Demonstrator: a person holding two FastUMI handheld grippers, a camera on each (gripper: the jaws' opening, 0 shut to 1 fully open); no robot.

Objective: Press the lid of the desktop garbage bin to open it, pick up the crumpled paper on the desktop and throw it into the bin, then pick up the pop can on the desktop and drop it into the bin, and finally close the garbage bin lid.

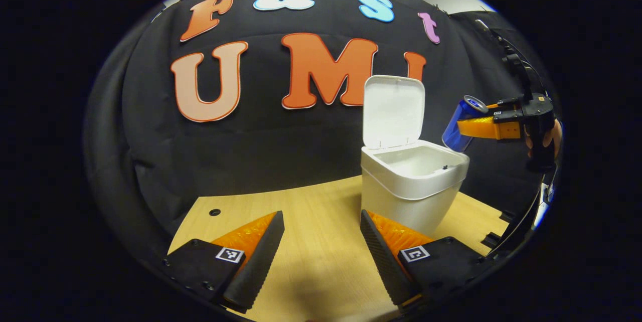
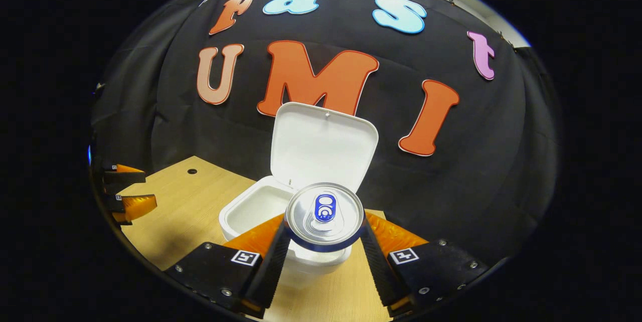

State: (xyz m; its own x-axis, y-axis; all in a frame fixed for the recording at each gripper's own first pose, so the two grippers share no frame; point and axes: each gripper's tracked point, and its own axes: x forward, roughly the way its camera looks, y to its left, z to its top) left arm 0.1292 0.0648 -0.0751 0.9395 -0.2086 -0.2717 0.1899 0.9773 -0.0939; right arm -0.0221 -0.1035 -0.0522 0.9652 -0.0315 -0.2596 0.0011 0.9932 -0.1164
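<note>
1 bin (image 1: 409,196) on desk (image 1: 311,262), lid (image 1: 392,111) up. 1 can (image 2: 325,216) clamped betw. both fingers of R gripper (image 2: 325,249), held tilted in air just beside bin rim. L gripper (image 1: 322,252) jaws apart, nothing in them, low over desk near bin.

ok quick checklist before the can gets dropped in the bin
1. Lid open and upright: ok.
2. Right gripper shut on the pop can, both fingers on its sides: ok.
3. Can over the bin opening: not ok in the left gripper view, where the can hangs tilted above and beyond the rim's edge.
4. Left gripper open, low over the table, clear of the bin: ok.
5. Crumpled paper already inside: cannot tell.
</note>
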